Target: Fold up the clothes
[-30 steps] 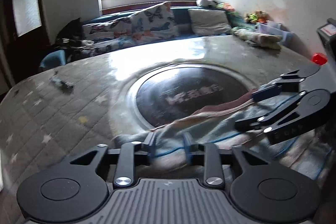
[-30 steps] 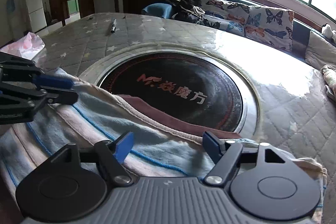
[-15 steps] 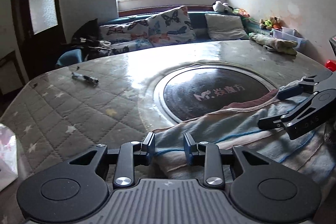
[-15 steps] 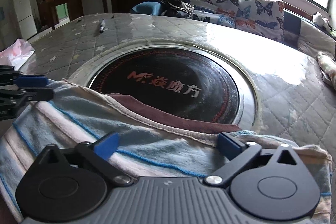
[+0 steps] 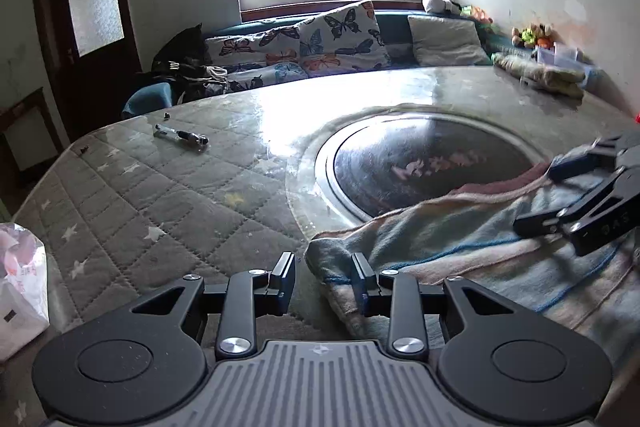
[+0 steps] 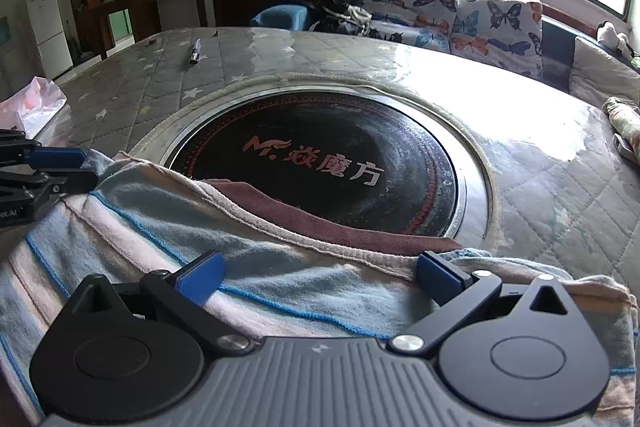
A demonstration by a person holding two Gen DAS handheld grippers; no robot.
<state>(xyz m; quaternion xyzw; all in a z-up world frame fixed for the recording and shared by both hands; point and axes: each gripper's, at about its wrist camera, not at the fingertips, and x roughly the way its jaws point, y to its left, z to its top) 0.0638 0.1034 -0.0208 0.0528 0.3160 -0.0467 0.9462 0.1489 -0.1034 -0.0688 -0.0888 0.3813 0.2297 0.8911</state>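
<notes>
Quilted table, fridge right-view only

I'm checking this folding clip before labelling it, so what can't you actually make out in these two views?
- Striped garment: its near edge is hidden behind the right gripper body in the right wrist view.
- Left gripper: left wrist view cannot settle whether its fingers touch the cloth.
- Hotplate lettering: blurred in the left wrist view.
- Pen: too small to identify further.

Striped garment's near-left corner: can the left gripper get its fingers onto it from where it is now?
Probably yes. The left gripper is open, and the corner of the striped garment already lies between its fingers, against the right one. Nothing blocks it; the right gripper sits further along the cloth.
</notes>
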